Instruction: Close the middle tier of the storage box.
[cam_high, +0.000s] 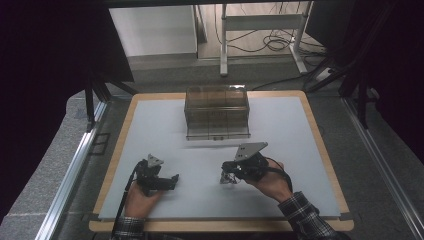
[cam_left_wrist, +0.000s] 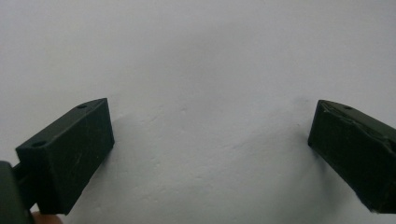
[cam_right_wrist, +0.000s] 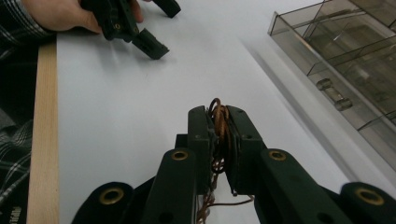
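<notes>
gripping a coil of brown wire (cam_right_wrist: 218, 122), right gripper (cam_right_wrist: 218, 140); left gripper (cam_left_wrist: 210, 140) jaws wide apart.

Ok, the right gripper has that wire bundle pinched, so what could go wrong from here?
The wire bundle sits thin between the right gripper jaws, with loose strands hanging below; they may snag or slip out. The organiser box looks closed, and the open left gripper rests away from it, so one-handed loading may stall.

Two claws (cam_high: 173, 179) (cam_high: 226, 176), one coil of brown wire (cam_right_wrist: 219, 122), one clear compartment box (cam_high: 217, 112), one worktop (cam_high: 280, 150).
</notes>
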